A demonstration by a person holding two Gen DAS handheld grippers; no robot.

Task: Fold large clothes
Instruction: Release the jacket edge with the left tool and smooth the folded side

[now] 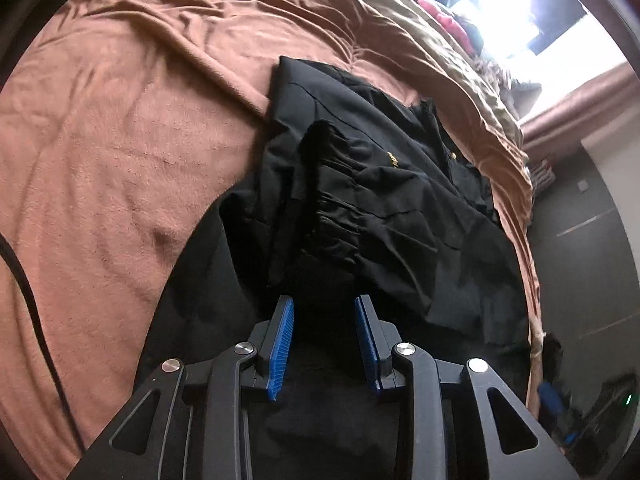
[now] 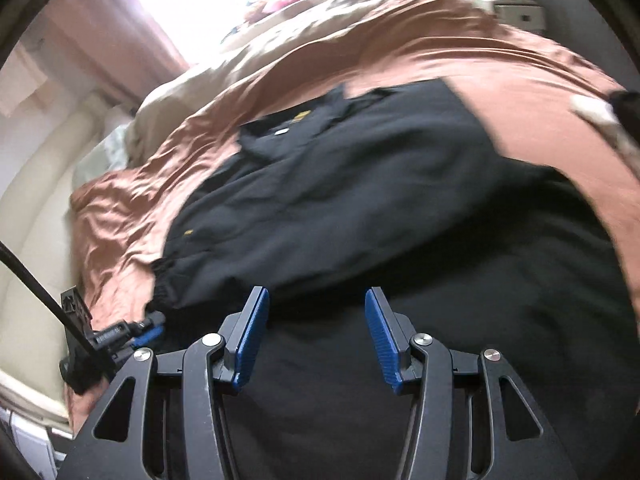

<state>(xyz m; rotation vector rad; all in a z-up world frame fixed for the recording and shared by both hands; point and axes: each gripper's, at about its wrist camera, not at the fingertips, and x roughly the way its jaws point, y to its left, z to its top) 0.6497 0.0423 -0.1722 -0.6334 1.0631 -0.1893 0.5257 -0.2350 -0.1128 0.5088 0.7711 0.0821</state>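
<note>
So the bed's covered in a rumpled rust-brown fleece blanket, creases running all over it. Past that there's a tan, olive-ish cover bunched up toward the far end. Some pink and red soft stuff is piled near the bright window, too blown out to make out properly. Pinkish curtain hangs by the window, and a cream padded bed frame curves along the side.

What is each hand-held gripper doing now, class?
Left hand-held gripper: open, holding nothing, over the black jacket.
Right hand-held gripper: open, holding nothing.
</note>
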